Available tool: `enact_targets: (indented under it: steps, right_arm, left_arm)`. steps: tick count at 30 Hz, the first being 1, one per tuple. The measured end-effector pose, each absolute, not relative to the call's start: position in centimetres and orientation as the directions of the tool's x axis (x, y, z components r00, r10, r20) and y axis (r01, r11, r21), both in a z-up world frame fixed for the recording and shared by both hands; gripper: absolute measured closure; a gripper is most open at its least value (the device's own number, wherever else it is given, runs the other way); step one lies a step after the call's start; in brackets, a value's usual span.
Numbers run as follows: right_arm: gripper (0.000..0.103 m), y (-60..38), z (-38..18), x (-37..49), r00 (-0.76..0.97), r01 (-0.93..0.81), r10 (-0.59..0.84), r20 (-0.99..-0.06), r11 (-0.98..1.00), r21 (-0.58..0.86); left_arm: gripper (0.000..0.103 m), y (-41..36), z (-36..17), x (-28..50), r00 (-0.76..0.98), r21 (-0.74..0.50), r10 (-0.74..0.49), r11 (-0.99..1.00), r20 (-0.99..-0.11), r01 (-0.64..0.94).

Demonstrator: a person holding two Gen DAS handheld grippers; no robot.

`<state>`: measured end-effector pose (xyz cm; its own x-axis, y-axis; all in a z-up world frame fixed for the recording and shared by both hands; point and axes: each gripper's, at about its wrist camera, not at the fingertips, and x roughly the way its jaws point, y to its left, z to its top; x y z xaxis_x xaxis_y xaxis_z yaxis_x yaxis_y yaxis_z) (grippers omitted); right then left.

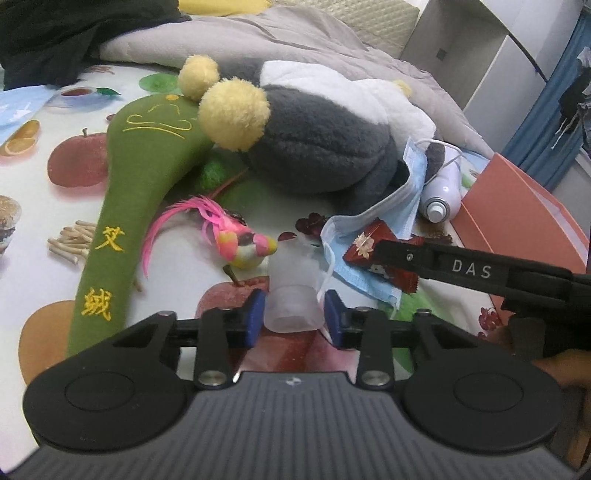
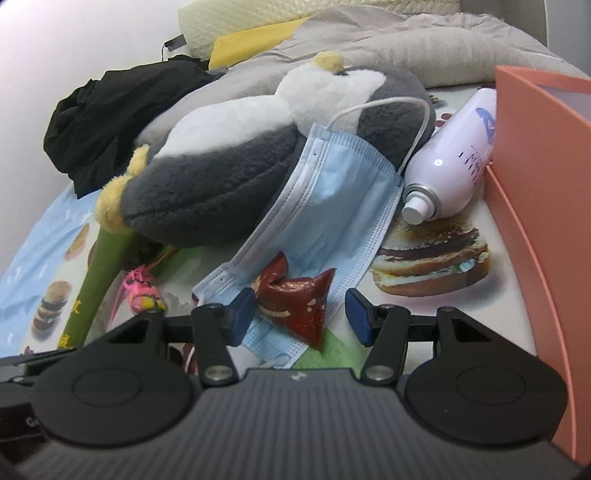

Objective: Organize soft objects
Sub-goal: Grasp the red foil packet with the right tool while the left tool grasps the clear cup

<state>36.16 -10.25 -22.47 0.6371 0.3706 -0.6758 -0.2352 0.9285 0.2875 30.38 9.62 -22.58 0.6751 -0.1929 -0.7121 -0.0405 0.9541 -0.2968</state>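
Left wrist view, left tongs (image 1: 294, 314) grasping frosted cap (image 1: 291, 295), right tongs (image 2: 300, 317) released around red packet (image 2: 295, 302).

I was working in a bedroom at home: a rumpled grey quilt (image 1: 332, 40) lay bunched on the food-print sheet (image 1: 33, 206), with a quilted pillow (image 2: 229, 22) and dark clothes (image 2: 110, 110) beside it, and a penguin plush (image 1: 325, 140) in front of it.
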Motion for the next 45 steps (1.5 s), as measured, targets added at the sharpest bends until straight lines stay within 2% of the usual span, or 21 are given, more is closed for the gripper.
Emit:
enact_targets:
  steps: [5,7,11,23,34,45]
  right_arm:
    - [0.048,-10.1,-22.8,36.3,0.619,-0.246,0.404,-0.674,0.914,0.323]
    - [0.06,-9.9,-22.5,36.0,0.622,-0.252,0.407,-0.669,0.913,0.321]
    - [0.064,-9.8,-21.6,35.3,0.629,-0.267,0.411,-0.66,0.911,0.313]
    - [0.064,-10.6,-18.9,30.9,0.649,-0.264,0.363,-0.669,0.932,0.25]
    - [0.064,-12.4,-18.3,24.7,0.639,-0.233,0.305,-0.707,0.952,0.2]
    - [0.064,-14.2,-17.3,19.1,0.625,-0.241,0.309,-0.717,0.95,0.2]
  left_arm:
    - [0.069,9.9,-22.5,30.1,0.678,-0.306,-0.195,0.951,-0.708,-0.047]
    - [0.071,9.9,-22.3,29.8,0.681,-0.31,-0.194,0.949,-0.706,-0.051]
    - [0.074,9.8,-21.7,29.3,0.677,-0.293,-0.179,0.955,-0.714,-0.056]
    - [0.074,9.6,-19.0,24.6,0.693,-0.266,-0.146,0.961,-0.706,-0.069]
    - [0.074,7.4,-16.8,19.1,0.703,-0.267,-0.169,0.963,-0.691,-0.031]
    - [0.074,4.5,-15.8,16.2,0.688,-0.273,-0.2,0.962,-0.698,0.002]
